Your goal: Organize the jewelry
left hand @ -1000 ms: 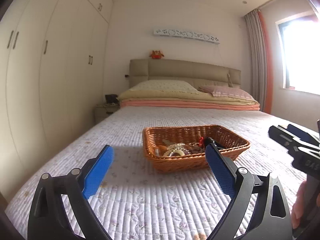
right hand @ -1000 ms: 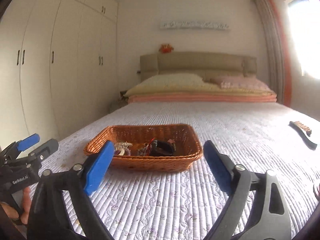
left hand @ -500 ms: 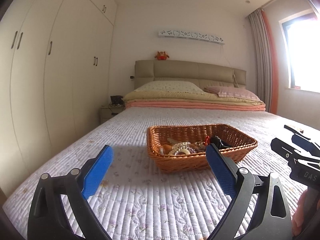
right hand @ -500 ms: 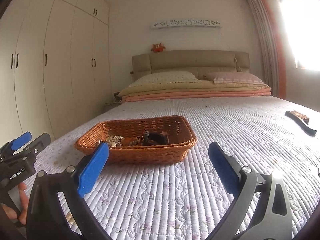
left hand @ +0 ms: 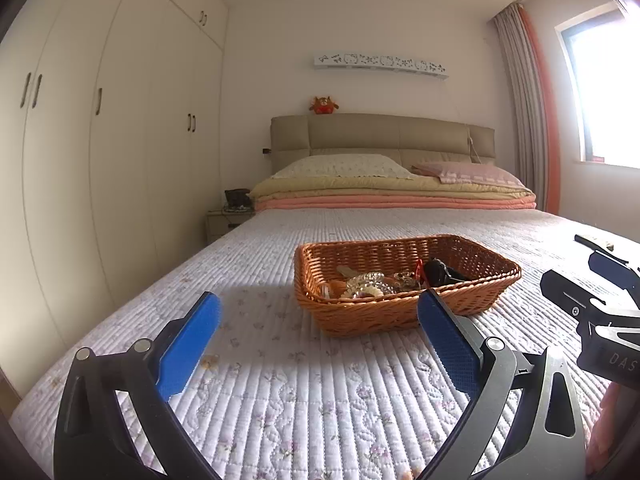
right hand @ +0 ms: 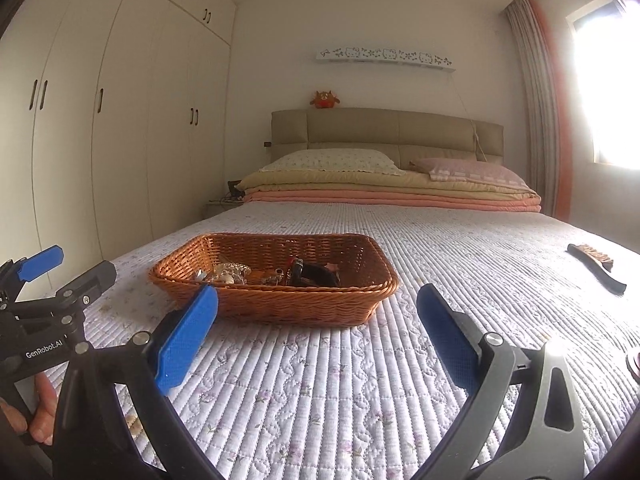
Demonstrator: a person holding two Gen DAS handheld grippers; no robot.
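Note:
A brown wicker basket (left hand: 352, 316) sits on the quilted bed, also in the right wrist view (right hand: 304, 306). It holds a pile of jewelry (left hand: 374, 284): pale beaded bracelets and a black item (left hand: 440, 272); the same pile shows in the right wrist view (right hand: 232, 272). My left gripper (left hand: 318, 340) is open and empty, a short way in front of the basket. My right gripper (right hand: 318, 338) is open and empty, in front of the basket's right half. Each gripper shows at the edge of the other's view.
A dark brush (right hand: 596, 266) lies on the quilt (right hand: 460, 248) to the right. Folded blankets and pillows (left hand: 392, 188) lie at the headboard. A white wardrobe (left hand: 100, 140) lines the left wall, with a nightstand (left hand: 226, 222) beside the bed.
Both grippers have tilted up slightly and shifted a little; the basket sits a little lower in the right wrist view. Both jaws stay open and empty.

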